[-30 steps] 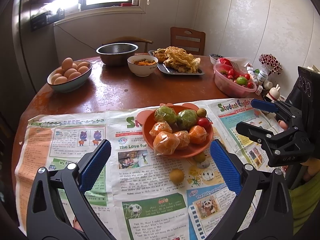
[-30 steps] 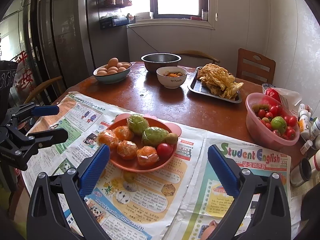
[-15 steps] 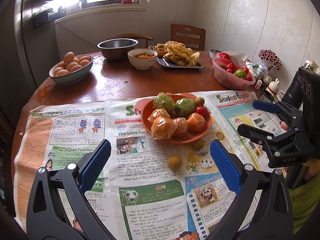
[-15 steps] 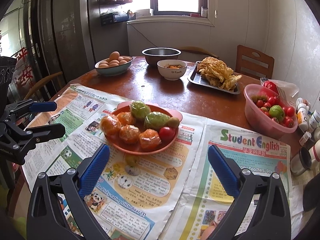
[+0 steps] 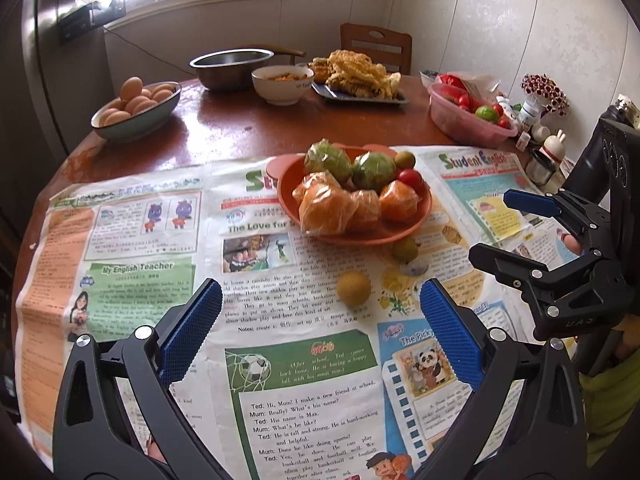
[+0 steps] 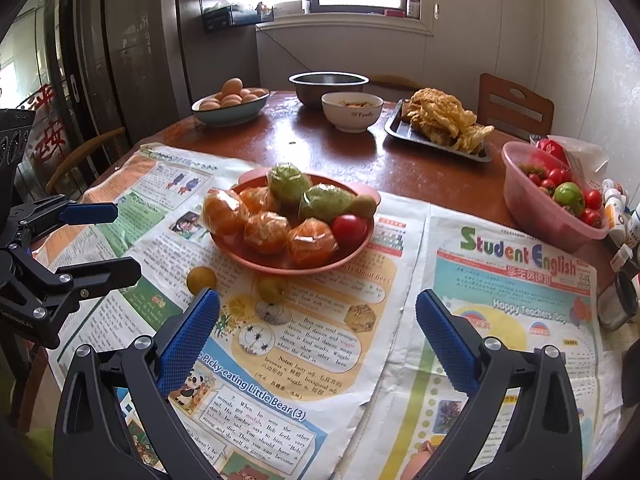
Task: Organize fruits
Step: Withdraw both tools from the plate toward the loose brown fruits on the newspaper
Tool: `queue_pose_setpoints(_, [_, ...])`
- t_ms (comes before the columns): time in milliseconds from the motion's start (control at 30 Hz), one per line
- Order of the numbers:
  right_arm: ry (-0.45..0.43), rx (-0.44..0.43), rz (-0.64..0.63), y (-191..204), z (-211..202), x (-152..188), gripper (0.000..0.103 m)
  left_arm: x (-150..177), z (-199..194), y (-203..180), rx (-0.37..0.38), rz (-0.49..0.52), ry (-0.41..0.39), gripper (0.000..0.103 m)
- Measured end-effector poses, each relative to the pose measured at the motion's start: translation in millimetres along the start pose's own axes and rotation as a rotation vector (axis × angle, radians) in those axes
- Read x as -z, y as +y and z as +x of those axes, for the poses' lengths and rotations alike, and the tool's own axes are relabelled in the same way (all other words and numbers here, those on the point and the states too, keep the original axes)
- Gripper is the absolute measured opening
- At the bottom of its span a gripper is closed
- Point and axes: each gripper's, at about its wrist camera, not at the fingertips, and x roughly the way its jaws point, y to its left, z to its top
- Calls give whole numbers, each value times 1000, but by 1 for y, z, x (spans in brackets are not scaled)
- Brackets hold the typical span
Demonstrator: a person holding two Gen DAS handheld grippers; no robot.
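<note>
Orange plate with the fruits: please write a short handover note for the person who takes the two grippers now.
Left gripper: open, holds nothing, hovers over the newspaper near the plate.
Right gripper: open, holds nothing, also over the newspaper.
Orange plate: carries wrapped oranges, two wrapped green fruits, one cherry tomato and one small brownish fruit at the rim.
Loose on the newspaper beside the plate: a yellow round fruit and a greenish round fruit.
Pink tub at the right holds more tomatoes and a green fruit.
Done: most fruit lies on the plate. Left: probably the two loose fruits.
</note>
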Motion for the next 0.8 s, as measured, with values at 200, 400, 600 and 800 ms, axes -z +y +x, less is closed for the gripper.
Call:
queue_pose_setpoints(200, [30, 1, -6, 2, 11, 6, 98, 6, 14, -1, 4, 17, 39, 93])
queue_pose_setpoints(400, [46, 7, -4, 0, 17, 10, 98, 10, 28, -6, 30, 39, 66, 92])
queue_pose_setpoints(600, [61, 8, 2, -5, 22, 13, 98, 8, 39, -9, 58, 47, 83, 80])
queue_pose_setpoints(800, [70, -3, 8, -8, 28, 13, 98, 4, 49, -15, 96, 71, 106, 55])
